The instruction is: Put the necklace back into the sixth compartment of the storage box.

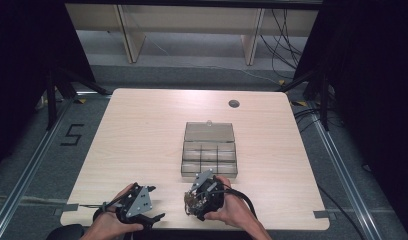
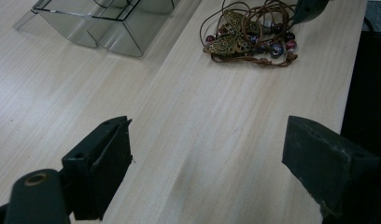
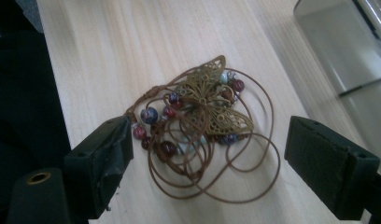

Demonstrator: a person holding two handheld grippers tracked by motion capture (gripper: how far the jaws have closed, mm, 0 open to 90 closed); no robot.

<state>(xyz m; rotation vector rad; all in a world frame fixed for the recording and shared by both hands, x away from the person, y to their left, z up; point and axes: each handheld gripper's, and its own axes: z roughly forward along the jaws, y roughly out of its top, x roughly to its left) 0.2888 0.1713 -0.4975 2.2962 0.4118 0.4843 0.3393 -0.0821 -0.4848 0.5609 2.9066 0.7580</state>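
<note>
The butterfly necklace (image 3: pixel 205 119) sits in a loose heap on the tabletop (image 1: pixel 142 135) near its 6 o'clock edge, just in front of the clear compartment box (image 1: pixel 209 156). In the right gripper view the pendant's wings run from 11 to 5 o'clock. The right tongs (image 3: pixel 207 154) are wide apart around it, not clamping yet. The left tongs (image 2: pixel 216 163) are also spread, over bare wood.

Both forearms come in from the near edge. The left hand (image 1: pixel 112 222) holds the left gripper (image 1: pixel 151 204) low at the near left, jaws spread wide and pointing right. The right hand (image 1: pixel 232 207) holds the right gripper (image 1: pixel 191 204) just to its right, tilted down, jaws wide apart.
</note>
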